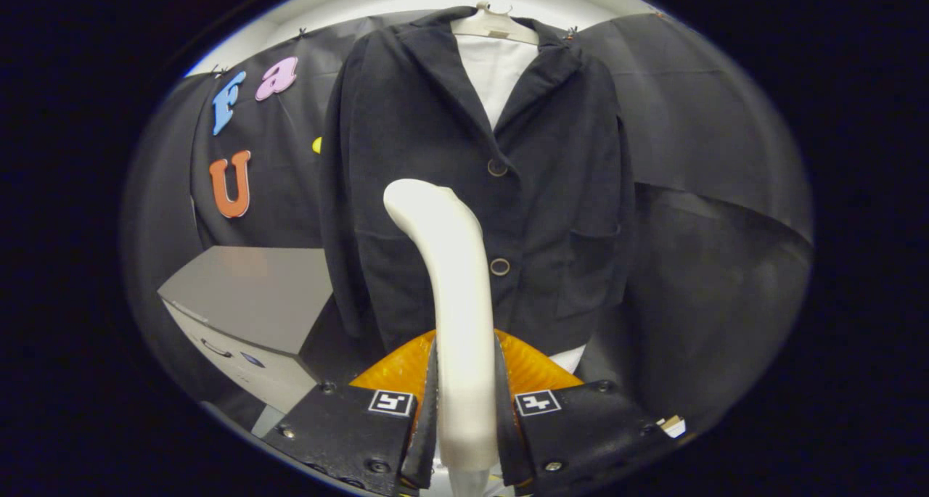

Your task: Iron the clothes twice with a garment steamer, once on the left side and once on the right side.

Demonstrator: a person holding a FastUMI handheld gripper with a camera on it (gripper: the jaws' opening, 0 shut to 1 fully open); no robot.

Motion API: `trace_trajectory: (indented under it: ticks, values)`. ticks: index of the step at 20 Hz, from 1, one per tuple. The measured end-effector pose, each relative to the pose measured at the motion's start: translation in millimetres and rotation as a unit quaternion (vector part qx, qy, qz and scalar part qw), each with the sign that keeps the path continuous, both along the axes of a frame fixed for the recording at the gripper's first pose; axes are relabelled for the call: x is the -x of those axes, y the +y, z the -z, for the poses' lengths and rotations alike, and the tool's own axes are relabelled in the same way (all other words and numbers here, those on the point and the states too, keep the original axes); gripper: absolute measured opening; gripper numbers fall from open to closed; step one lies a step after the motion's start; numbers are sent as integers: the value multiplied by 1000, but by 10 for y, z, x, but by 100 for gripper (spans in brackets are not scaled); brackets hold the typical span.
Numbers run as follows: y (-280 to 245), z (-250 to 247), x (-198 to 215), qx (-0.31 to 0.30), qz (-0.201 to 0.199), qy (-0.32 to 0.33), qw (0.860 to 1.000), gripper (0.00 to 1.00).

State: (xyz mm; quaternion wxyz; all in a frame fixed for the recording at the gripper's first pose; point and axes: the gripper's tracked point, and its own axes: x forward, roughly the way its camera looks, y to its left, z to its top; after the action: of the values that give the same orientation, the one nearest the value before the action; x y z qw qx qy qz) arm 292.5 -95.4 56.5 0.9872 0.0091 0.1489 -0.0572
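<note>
Clamping the steamer, the tongs face a hung jacket beside a grey cabinet.

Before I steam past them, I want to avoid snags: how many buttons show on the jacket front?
2: one button below the lapels, one lower, beside the steamer shut in the gripper.

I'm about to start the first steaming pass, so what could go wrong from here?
1. The hand-held gripper clamps the garment steamer low on its handle; the head could tilt or slip.
2. The head sits near the jacket buttons, where it may snag.
3. The jacket hangs loosely on a hanger, so pressure may swing it away.
</note>
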Motion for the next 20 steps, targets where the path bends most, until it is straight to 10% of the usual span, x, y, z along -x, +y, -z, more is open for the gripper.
trace_trajectory:
  ticks: [20]
  values:
    - [98, 1270, 123, 2, -6, 116, 993, 38]
